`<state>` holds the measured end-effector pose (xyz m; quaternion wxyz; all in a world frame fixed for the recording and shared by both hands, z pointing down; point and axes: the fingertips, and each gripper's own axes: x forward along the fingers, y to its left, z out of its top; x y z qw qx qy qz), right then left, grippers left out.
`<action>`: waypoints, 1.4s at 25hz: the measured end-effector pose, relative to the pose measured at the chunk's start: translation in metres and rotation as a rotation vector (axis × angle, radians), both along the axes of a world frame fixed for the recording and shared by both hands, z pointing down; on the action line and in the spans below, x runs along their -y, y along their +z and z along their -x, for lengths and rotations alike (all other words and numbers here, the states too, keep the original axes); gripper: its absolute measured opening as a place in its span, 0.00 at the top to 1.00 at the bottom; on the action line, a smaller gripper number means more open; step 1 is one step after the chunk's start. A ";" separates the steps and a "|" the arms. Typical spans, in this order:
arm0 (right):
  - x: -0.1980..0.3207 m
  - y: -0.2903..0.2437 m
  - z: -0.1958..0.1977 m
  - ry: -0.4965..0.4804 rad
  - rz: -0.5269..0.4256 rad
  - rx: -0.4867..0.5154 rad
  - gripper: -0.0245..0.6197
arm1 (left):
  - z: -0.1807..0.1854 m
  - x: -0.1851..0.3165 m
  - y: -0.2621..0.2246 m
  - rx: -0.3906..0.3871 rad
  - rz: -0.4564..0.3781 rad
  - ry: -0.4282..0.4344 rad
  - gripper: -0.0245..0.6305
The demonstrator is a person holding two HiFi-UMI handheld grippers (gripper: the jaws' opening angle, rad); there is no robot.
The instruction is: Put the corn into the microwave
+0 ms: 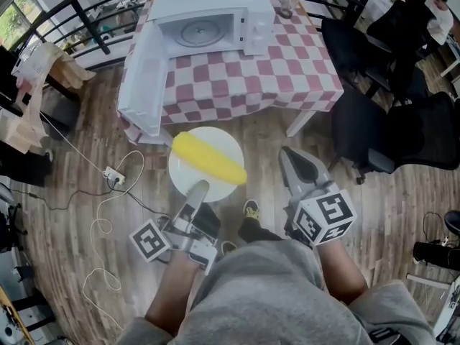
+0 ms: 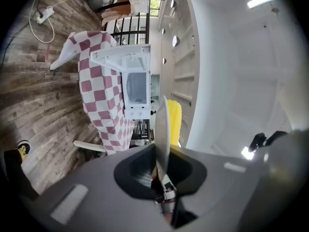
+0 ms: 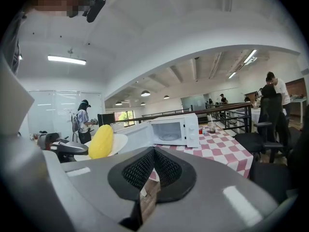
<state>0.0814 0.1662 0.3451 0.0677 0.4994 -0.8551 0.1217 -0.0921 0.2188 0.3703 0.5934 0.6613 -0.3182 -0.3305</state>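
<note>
A yellow corn cob (image 1: 208, 160) lies on a white plate (image 1: 219, 138), held above the wooden floor in front of the table. My left gripper (image 1: 198, 190) is shut on the plate's near rim. In the left gripper view the plate (image 2: 162, 129) shows edge-on between the jaws, with the corn (image 2: 175, 117) behind it. The white microwave (image 1: 215, 20) stands on the checked table (image 1: 251, 85), its door (image 1: 144, 77) swung wide open and a glass turntable inside. My right gripper (image 1: 290, 158) hangs to the right of the plate, shut and empty. The right gripper view shows the corn (image 3: 101, 141) and the microwave (image 3: 174, 129) ahead.
Black office chairs (image 1: 374, 121) stand right of the table. A power strip (image 1: 113, 175) and white cable lie on the floor at left. A glass (image 1: 286, 6) sits on the table beside the microwave. A railing runs behind the table. People stand in the background.
</note>
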 end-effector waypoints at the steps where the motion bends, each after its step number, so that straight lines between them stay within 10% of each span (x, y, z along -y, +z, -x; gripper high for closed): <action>1: 0.007 -0.001 -0.002 -0.005 -0.002 -0.003 0.96 | -0.002 0.007 0.000 0.002 0.001 -0.002 0.91; 35: 0.106 0.016 -0.065 -0.056 0.030 0.047 0.96 | -0.064 0.096 0.002 0.034 0.030 -0.067 0.91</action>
